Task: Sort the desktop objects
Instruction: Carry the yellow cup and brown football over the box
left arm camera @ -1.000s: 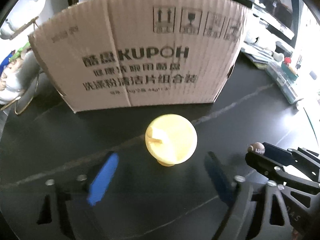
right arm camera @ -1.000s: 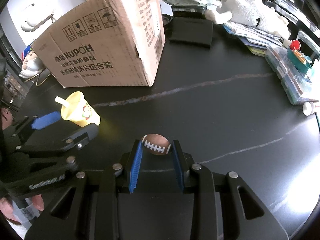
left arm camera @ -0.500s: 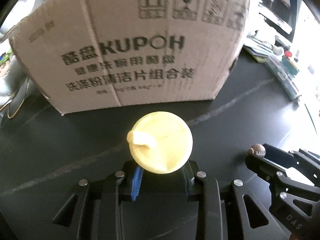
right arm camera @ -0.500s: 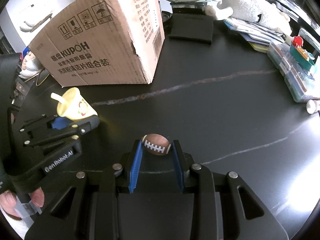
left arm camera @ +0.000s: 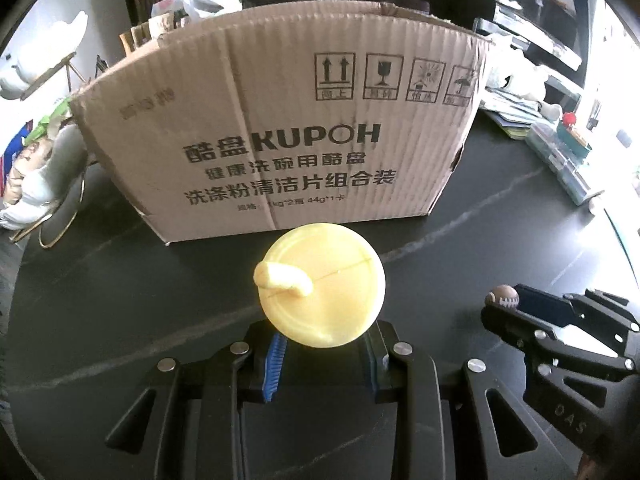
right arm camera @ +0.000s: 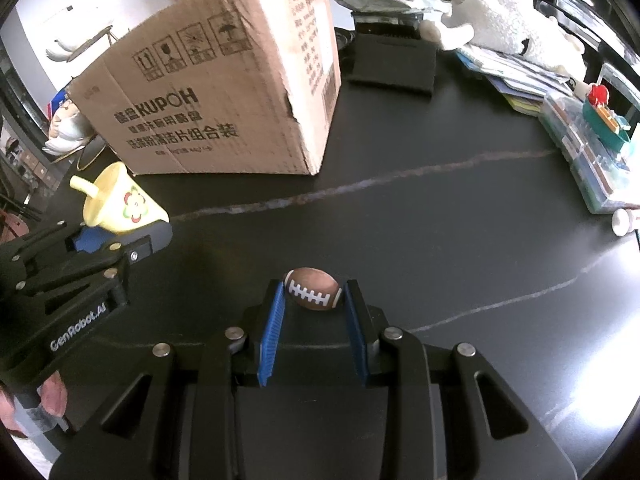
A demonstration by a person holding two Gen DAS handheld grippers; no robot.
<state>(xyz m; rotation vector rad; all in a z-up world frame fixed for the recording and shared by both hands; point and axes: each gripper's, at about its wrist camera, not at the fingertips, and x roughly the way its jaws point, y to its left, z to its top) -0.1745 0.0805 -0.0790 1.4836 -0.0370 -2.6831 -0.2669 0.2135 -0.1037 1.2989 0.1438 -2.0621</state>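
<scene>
Gripping a pale yellow plastic toy cup (left arm camera: 325,286) with lid and straw in the left gripper (left arm camera: 323,354), jaws having just closed on its base, cup lifted off the black marble-veined tabletop (right arm camera: 440,216). Pinching a small brown toy football (right arm camera: 313,289) in the right gripper (right arm camera: 314,312), blue pads pressing both ends. Judging both pickups done; still needing to drop each into the open brown cardboard box (left arm camera: 280,140) just ahead.
</scene>
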